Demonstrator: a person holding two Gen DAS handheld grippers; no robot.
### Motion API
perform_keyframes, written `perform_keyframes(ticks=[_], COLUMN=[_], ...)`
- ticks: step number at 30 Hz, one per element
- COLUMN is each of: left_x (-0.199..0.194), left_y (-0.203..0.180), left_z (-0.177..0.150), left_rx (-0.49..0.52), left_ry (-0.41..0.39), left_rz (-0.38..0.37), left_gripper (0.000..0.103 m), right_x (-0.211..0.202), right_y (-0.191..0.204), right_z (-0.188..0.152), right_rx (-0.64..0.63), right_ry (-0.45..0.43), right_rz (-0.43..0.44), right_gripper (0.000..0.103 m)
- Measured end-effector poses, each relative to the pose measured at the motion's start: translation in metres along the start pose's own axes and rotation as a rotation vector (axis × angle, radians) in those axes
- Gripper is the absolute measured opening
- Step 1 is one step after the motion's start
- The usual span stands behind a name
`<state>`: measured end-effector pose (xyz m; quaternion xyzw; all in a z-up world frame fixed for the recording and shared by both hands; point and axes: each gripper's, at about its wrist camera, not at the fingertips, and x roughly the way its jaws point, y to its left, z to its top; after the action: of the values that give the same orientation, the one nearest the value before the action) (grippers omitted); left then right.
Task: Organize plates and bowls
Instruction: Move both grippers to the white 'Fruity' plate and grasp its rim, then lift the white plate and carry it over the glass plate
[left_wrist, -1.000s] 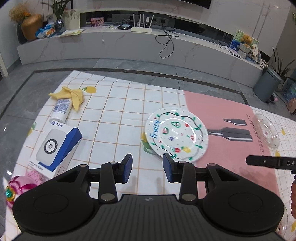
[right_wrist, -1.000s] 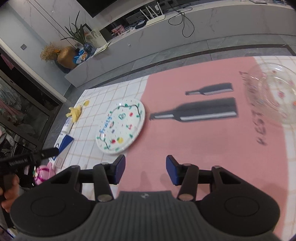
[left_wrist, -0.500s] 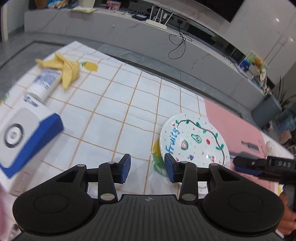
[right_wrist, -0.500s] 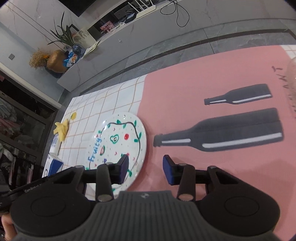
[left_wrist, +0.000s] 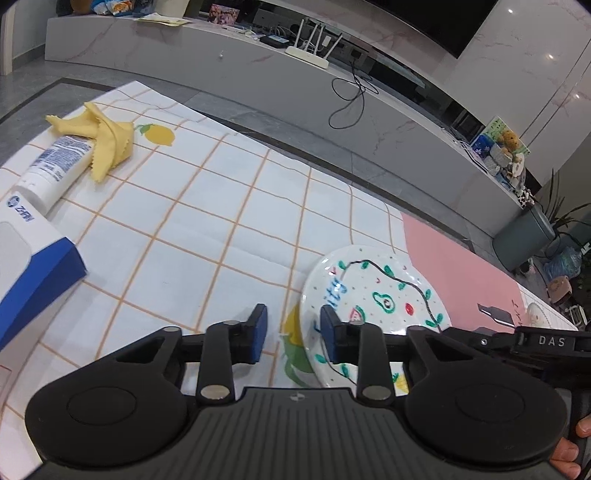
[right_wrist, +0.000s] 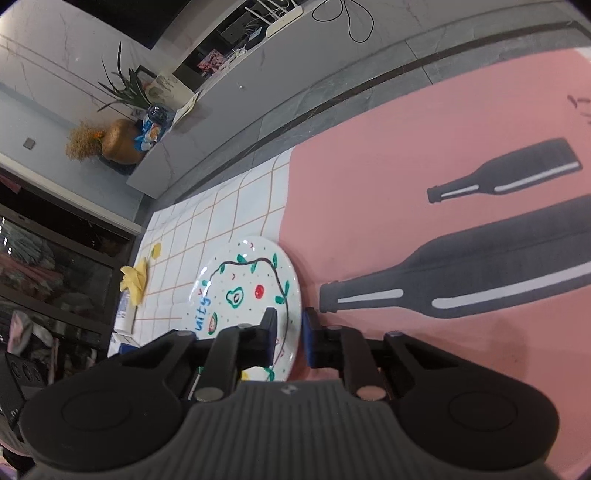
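A white plate (left_wrist: 384, 299) painted with fruit and the word "Fruity" lies flat on the tablecloth where the checked part meets the pink part. My left gripper (left_wrist: 290, 338) is open, its jaws on either side of the plate's left rim. My right gripper (right_wrist: 288, 338) has its jaws partly closed around the plate's right rim (right_wrist: 295, 295), with a small gap still showing. A clear glass bowl (left_wrist: 535, 314) shows faintly at the far right of the left wrist view.
A blue and white box (left_wrist: 33, 266), a white tube (left_wrist: 55, 166) and a yellow cloth (left_wrist: 107, 144) lie on the checked cloth at the left. The pink cloth (right_wrist: 424, 147) carries printed bottle shapes. A grey TV bench (left_wrist: 258, 62) runs behind.
Both grippers have moved down and in toward the plate from opposite sides. The right gripper's jaws have narrowed around the plate's right rim.
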<state>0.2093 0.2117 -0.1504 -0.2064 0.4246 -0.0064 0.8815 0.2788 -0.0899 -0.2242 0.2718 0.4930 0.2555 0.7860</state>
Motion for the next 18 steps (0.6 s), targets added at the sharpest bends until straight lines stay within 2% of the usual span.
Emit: perform_keyframes(ticks=[2, 4, 9, 18], left_x=[0.002, 0.004, 0.002, -0.023], left_y=[-0.001, 0.0, 0.005, 0.007], left_z=[0.0, -0.001, -0.002, -0.005], left_rx=[-0.004, -0.022, -0.102, -0.153], left_ry=[0.003, 0.017, 0.023, 0.015], left_rz=[-0.006, -0.027, -0.038, -0.05], left_gripper=[0.024, 0.013, 0.012, 0.012], right_x=[0.0, 0.001, -0.001, -0.016], right_y=[0.0, -0.001, -0.002, 0.01], right_z=[-0.001, -0.002, -0.003, -0.014], right_rx=[0.015, 0.025, 0.038, 0.045], right_ry=[-0.006, -0.009, -0.011, 0.01], right_rz=[0.004, 0.004, -0.006, 0.019], right_gripper=[0.013, 0.008, 0.005, 0.005])
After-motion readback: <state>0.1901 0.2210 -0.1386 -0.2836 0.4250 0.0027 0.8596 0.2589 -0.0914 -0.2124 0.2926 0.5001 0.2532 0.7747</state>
